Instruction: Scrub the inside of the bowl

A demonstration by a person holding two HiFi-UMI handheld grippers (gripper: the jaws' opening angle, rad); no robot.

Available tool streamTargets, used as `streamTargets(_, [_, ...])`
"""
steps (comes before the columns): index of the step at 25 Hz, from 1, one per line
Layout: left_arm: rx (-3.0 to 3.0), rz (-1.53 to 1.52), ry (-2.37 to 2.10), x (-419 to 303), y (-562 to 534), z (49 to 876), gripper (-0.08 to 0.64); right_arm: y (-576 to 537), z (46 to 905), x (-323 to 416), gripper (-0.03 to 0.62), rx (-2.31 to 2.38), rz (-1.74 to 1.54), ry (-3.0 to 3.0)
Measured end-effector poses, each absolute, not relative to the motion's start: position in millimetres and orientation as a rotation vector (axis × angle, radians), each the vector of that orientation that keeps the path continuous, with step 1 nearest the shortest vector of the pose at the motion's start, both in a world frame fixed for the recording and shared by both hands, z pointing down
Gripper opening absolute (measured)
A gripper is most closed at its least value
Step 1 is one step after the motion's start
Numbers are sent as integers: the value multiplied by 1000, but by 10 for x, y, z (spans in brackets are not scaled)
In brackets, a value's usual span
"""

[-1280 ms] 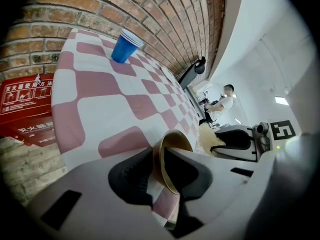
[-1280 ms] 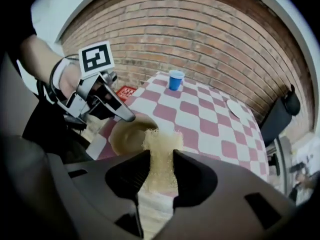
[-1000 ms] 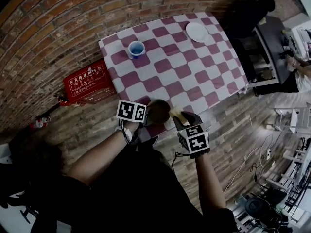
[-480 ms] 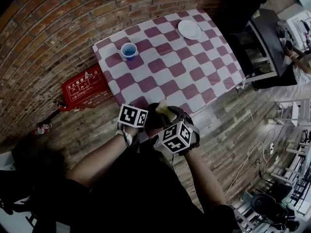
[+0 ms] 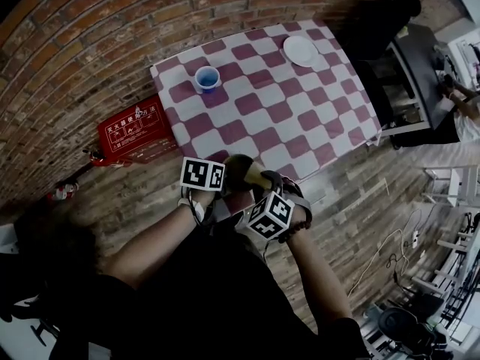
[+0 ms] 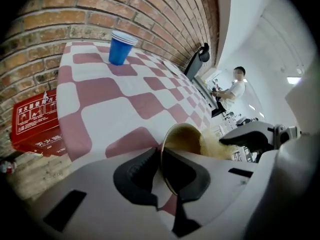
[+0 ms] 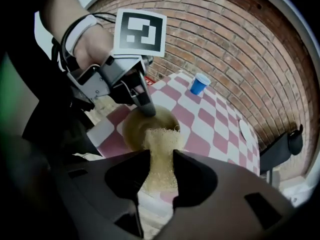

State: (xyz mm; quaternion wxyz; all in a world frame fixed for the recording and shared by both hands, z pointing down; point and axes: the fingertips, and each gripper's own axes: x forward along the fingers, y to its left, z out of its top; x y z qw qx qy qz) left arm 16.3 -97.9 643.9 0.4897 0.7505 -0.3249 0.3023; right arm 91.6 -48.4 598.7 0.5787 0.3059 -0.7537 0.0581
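From head height, we look steeply down on the checkered table [image 5: 300, 118] by the brick wall [image 5: 90, 36]. Our left gripper view skims low across it toward the blue cup [image 6: 120, 49]; our right gripper view looks down close over the bowl [image 7: 134, 129]. All three share table, cup and bowl.

Blue cup [image 5: 208, 77] and white plate [image 5: 301, 50] on checkered table [image 5: 279, 111]

Setting: staged dining corner within a lab or studio. You stand at a checked-cloth table [image 5: 277, 111] against a brick wall [image 5: 75, 43]; far right, you have metal racks [image 5: 448, 190] and floor cables [image 5: 382, 250].
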Motion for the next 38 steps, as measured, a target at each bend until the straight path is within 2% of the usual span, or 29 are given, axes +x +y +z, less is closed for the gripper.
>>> streamTargets(8, [1837, 731, -795, 239, -952, 6428, 29, -231, 6000, 528, 155, 712, 327, -1877])
streamTargets(14, [1953, 849, -735, 255, -924, 6400, 31, -272, 6091, 813, 155, 729, 284, -1779])
streamTargets(18, [1984, 809, -687, 287, -891, 6356, 32, -425, 6124, 980, 155, 757, 247, -1737])
streamTargets(31, [1766, 82, -602, 212, -1021, 6092, 161, -846, 5981, 606, 155, 771, 174, -1811])
streamTargets(38, [1723, -95, -563, 48, -1045, 5942, 186, -816, 5967, 630, 155, 781, 166, -1796])
